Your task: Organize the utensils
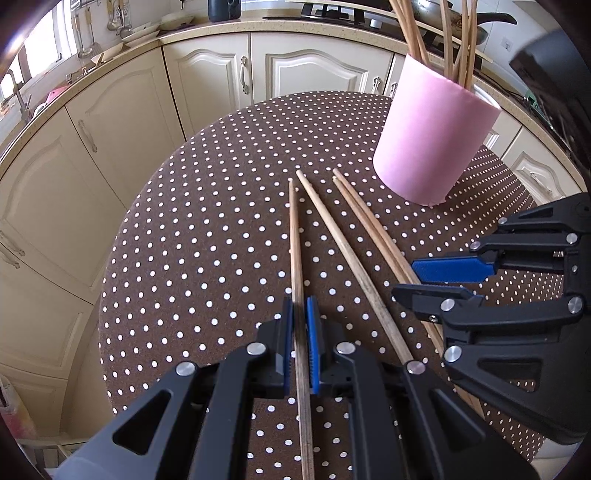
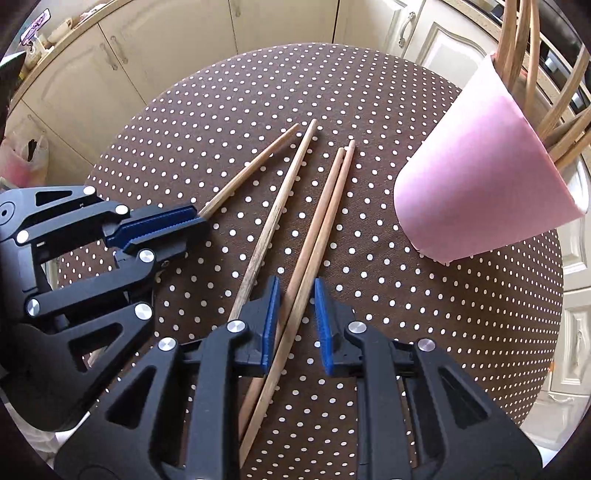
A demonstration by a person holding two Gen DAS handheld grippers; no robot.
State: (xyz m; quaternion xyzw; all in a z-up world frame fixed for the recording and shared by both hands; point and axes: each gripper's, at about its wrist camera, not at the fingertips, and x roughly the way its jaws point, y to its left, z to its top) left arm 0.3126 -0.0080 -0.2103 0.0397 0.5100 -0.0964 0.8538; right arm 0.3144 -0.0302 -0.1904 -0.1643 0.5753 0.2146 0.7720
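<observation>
On the brown dotted table [image 1: 203, 240] lie wooden chopsticks. My left gripper [image 1: 301, 314] is shut on one chopstick [image 1: 295, 236], whose tip points away from me; the right wrist view shows that gripper [image 2: 192, 232] at the left, clamping the same chopstick [image 2: 255, 166]. A single chopstick [image 2: 277, 206] lies loose in the middle. My right gripper [image 2: 297, 319] straddles a touching pair of chopsticks [image 2: 328, 206]; a gap shows beside its right pad [image 2: 325, 325], so it is open. A pink cup [image 2: 480, 184] at the right holds several chopsticks upright.
Cream cabinets [image 1: 110, 122] curve around the far side of the round table. The countertop [image 1: 155, 33] above them carries bowls and hanging utensils, and a pan [image 1: 461, 22] stands on a stove behind the cup. A plastic bag [image 2: 22, 158] hangs at the left.
</observation>
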